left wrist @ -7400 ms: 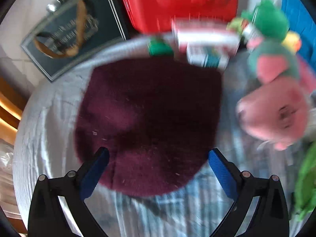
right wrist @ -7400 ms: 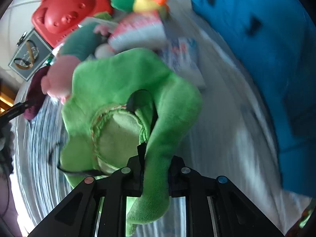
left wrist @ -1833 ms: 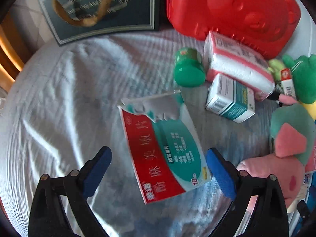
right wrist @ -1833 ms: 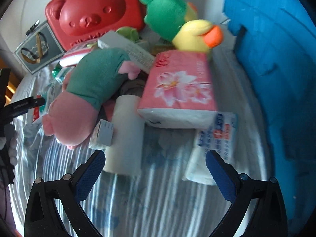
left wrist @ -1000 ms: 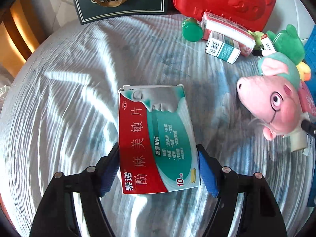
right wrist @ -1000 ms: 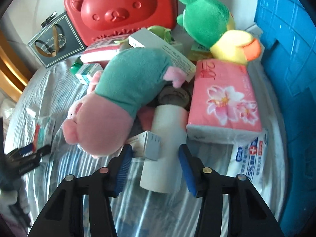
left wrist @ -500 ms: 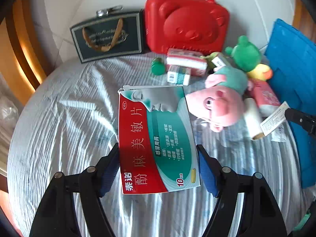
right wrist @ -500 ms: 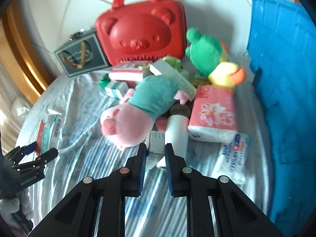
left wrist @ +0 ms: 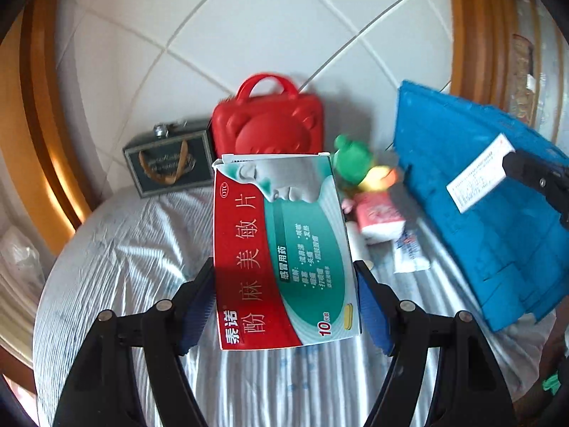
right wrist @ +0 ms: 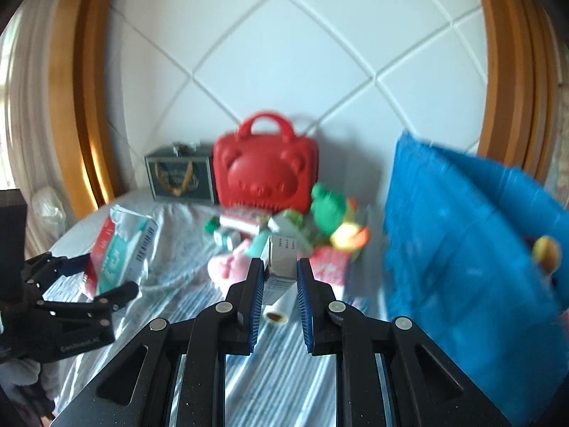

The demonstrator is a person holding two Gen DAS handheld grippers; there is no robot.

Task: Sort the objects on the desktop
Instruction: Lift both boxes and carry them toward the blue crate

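Left gripper (left wrist: 286, 302): pads clamp the wide medicine box (left wrist: 281, 249) by its edges, clear of the bed.
Right gripper (right wrist: 280, 284): narrow pinch on small box (right wrist: 281, 259), likely bound for sorting.

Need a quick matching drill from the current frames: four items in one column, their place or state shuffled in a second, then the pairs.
1. red-and-green medicine box
2. small white box
3. red bear case
4. paper roll

A. lying on the striped bedsheet
B. clamped in the left gripper
C. standing against the white wall
D. clamped in the right gripper

Pairs: 1-B, 2-D, 3-C, 4-A
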